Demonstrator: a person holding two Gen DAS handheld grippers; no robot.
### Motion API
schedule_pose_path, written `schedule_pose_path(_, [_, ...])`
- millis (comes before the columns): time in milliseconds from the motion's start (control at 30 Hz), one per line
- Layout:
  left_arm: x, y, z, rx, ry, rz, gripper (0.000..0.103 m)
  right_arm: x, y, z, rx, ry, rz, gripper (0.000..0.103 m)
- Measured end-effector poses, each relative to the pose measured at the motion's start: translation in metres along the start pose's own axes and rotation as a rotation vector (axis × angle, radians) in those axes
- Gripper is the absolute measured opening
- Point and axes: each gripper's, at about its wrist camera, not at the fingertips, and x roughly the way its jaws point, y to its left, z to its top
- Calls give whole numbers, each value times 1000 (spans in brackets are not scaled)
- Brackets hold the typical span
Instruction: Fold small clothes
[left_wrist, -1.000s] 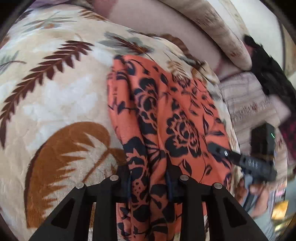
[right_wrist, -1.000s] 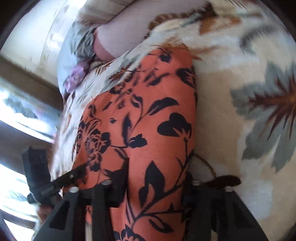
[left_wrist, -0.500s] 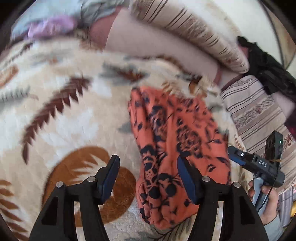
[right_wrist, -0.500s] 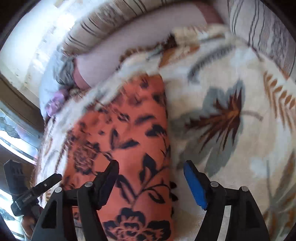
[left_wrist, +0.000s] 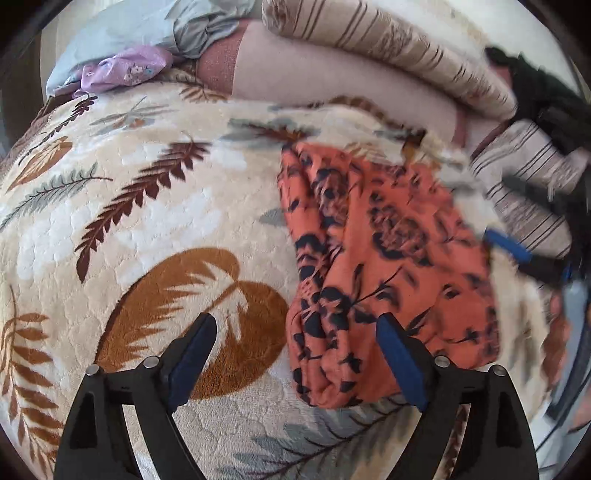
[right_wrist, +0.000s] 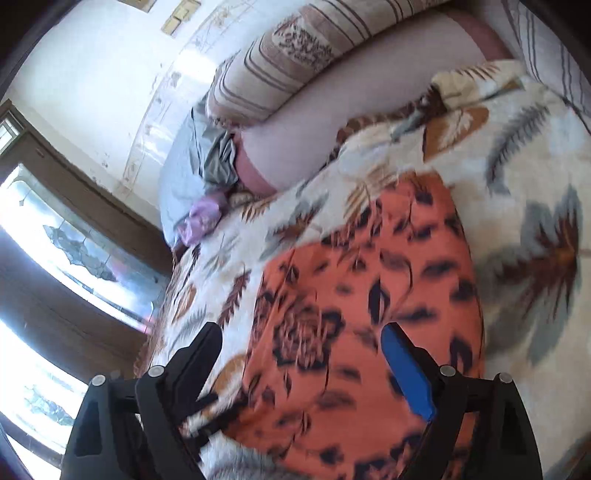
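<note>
An orange garment printed with dark flowers (left_wrist: 388, 258) lies folded into a compact, roughly rectangular bundle on a cream blanket patterned with brown and grey leaves (left_wrist: 147, 221), which covers a bed. A second ago both tools were clamped on the cloth at its near edge; half a second ago they had let go, and now both have drawn back and up, so more of the bed is in view. The left gripper (left_wrist: 297, 354) hangs with its blue-padded fingers (left_wrist: 400, 362) spread wide and empty, the bundle's near left corner lying between and beyond them. The right gripper (right_wrist: 301, 363) is likewise released, fingers apart and holding nothing, above the bundle's near end; whether either tool touches the cloth cannot be told.

The release suggests this fold is finished: the garment holds its shape unaided, its left edge showing stacked layers. What likely remains is either one more fold or setting it aside and taking up another piece.

At the far end of the bed lie striped beige bedding rolls (left_wrist: 388, 48) above a pale pink cushion (left_wrist: 332, 85), with a grey-blue cloth (left_wrist: 147, 29) and a small lilac flowered item (left_wrist: 122, 70) in the far left corner. In the right wrist view a sunlit window (right_wrist: 55, 236) stands to the left. No brand, label or legible writing can be read in the present views; motion blur softens the right side of both.
</note>
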Motion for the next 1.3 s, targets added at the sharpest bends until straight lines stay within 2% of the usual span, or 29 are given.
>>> schedule_pose_path(67, [20,-3,-3,-1,30,13,88,37,-32,14,29,70,-170,98])
schedule_pose_path(100, [15,-4,-4,-10,16,5,88,52,-50,16,84,127,-205,97])
schedule_pose_path(133, [9,-6,-4,-5,4,16,88,48,-51,16,91,108,-197,97])
schedule_pose_path(200, [-2,-8,-5,30,-38,58,89,25,-27,16,19,43,-165,97])
schedule_pose_path(267, [-2,-17,-8,59,-51,101,88,5,-2,6,-53,-4,-179,97])
schedule_pose_path(400, [-24,-23,-13,93,-68,118,89,-43,30,-39,-241,-98,-286,98])
schedule_pose_path(467, [-37,-25,-15,92,-112,133,89,-58,37,-64,-302,-95,-347,103])
schedule_pose_path(533, [-56,-27,-20,79,-155,149,89,-62,42,-88,-339,-79,-414,103])
schedule_pose_path(667, [-93,-37,-31,47,-209,148,89,-79,50,-118,-330,-45,-410,103])
schedule_pose_path(833, [-139,-52,-53,25,-261,121,89,-116,77,-135,-364,-115,-498,103])
schedule_pose_path(867, [-146,-54,-57,16,-269,111,92,-124,81,-138,-357,-117,-500,103])
schedule_pose_path(967, [-158,-61,-66,8,-263,125,95,-134,86,-147,-357,-101,-521,103])
schedule_pose_path(1067, [-170,-67,-69,1,-259,171,95,-141,91,-153,-375,-97,-547,103])
schedule_pose_path(1167, [-187,-75,-72,10,-295,141,97,-151,96,-155,-373,-108,-537,103])
schedule_pose_path(1233, [-196,-79,-72,13,-316,120,103,-155,100,-155,-377,-111,-534,103])
schedule_pose_path(1300, [-201,-84,-75,20,-336,122,103,-159,102,-156,-393,-114,-531,103])
